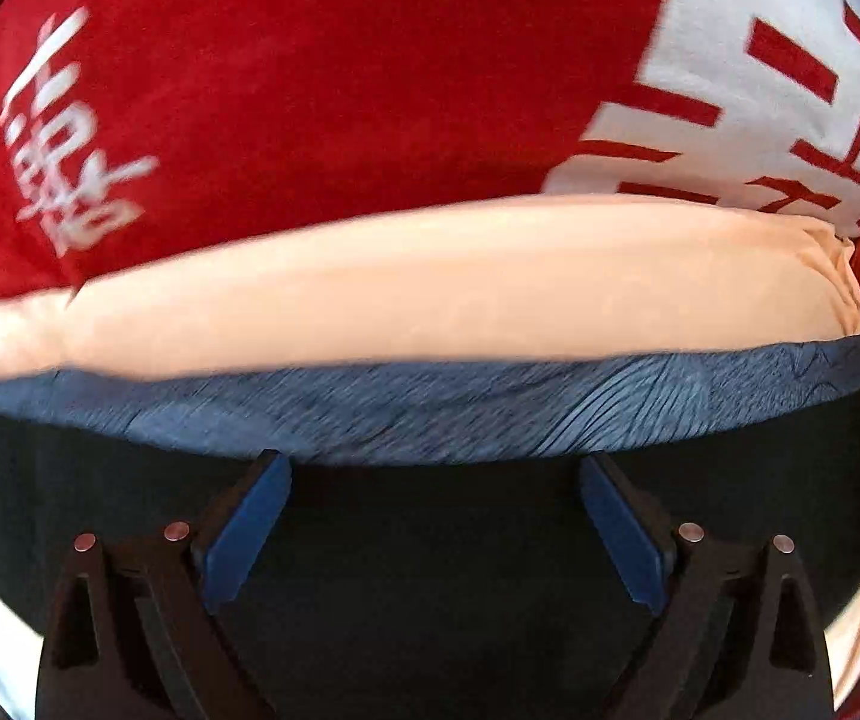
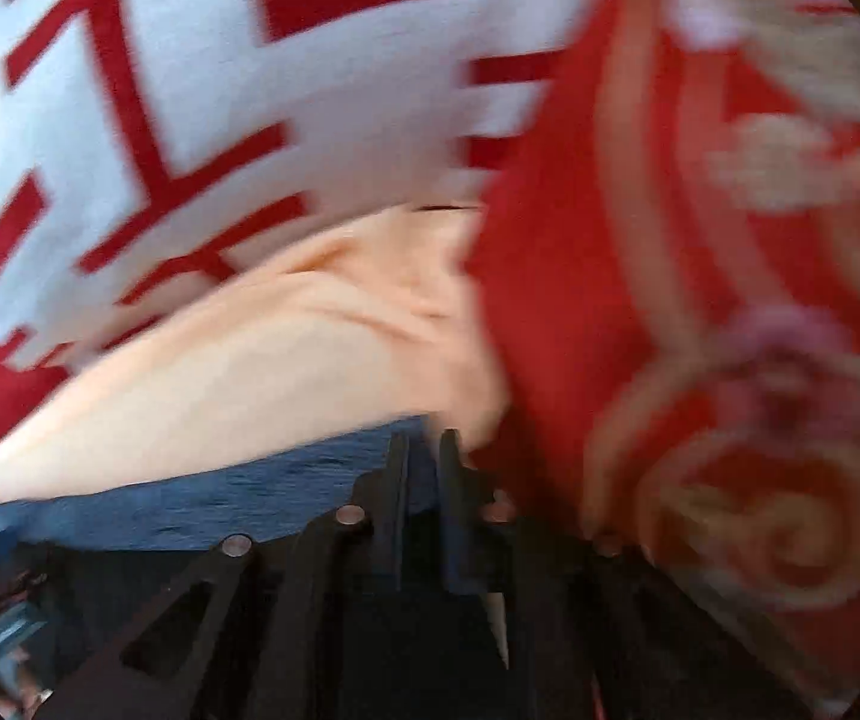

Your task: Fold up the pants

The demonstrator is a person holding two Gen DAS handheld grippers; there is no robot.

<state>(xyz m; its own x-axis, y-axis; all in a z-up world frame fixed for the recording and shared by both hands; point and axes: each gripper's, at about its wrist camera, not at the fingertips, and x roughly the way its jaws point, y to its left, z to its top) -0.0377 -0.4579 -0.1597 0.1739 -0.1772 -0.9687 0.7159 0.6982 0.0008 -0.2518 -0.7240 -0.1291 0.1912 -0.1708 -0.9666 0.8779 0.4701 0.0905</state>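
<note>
The pants [image 1: 405, 306] are a pale peach cloth with a blue patterned band [image 1: 430, 408] along the near edge, lying across a red and white cloth. My left gripper [image 1: 433, 480] is open, its blue pads [image 1: 249, 522] apart just short of the blue band, holding nothing. In the right wrist view the pants [image 2: 237, 384] run from lower left to centre, bunched at their right end. My right gripper [image 2: 423, 456] is shut on the blue band [image 2: 285, 492] at that end. The right wrist view is blurred.
The pants lie on a red cloth [image 1: 309, 90] with large white characters [image 1: 760, 72]. In the right wrist view it shows a white panel [image 2: 189, 90] and a red and cream swirl pattern [image 2: 730, 360] to the right.
</note>
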